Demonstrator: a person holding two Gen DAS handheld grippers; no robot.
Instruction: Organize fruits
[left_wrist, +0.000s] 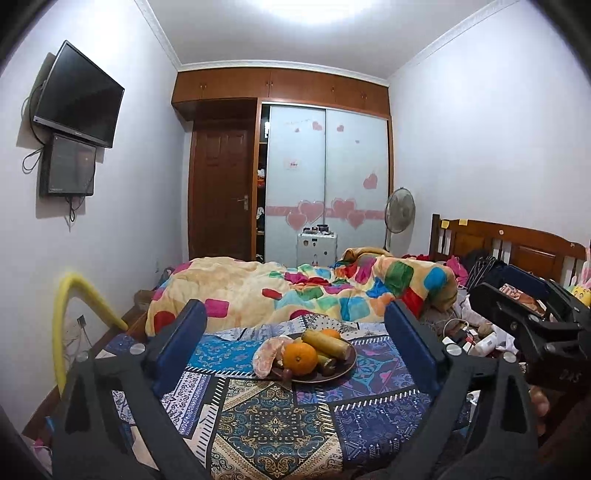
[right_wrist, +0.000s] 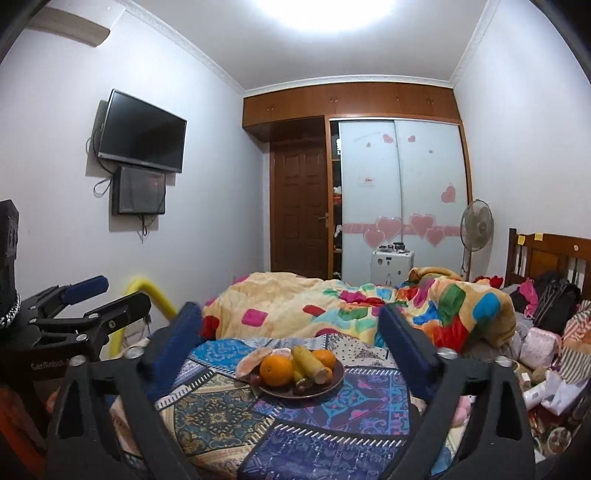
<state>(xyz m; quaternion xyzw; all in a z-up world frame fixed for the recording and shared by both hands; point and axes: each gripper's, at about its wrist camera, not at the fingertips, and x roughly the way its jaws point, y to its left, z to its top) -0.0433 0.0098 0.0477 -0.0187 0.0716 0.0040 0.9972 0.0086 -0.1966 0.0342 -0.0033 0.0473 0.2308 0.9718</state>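
A dark round plate (left_wrist: 347, 367) (right_wrist: 338, 376) sits on a patterned cloth on the bed. It holds an orange (left_wrist: 300, 356) (right_wrist: 276, 370), a second orange (left_wrist: 330, 333) (right_wrist: 324, 357) behind, a yellow corn cob (left_wrist: 327, 343) (right_wrist: 309, 363), a peeled pomelo piece (left_wrist: 267, 354) (right_wrist: 251, 360) and small dark fruits (right_wrist: 303, 386). My left gripper (left_wrist: 295, 347) is open, short of the plate, empty. My right gripper (right_wrist: 291, 343) is open, short of the plate, empty. Each gripper shows at the edge of the other's view.
A crumpled colourful quilt (left_wrist: 295, 291) lies behind the plate. Clutter, bags and clothes (right_wrist: 546, 354) fill the bed's right side by the wooden headboard (left_wrist: 517, 243). A yellow padded rail (left_wrist: 70, 314) stands at the left. A fan (right_wrist: 476, 225) and wardrobe are at the back.
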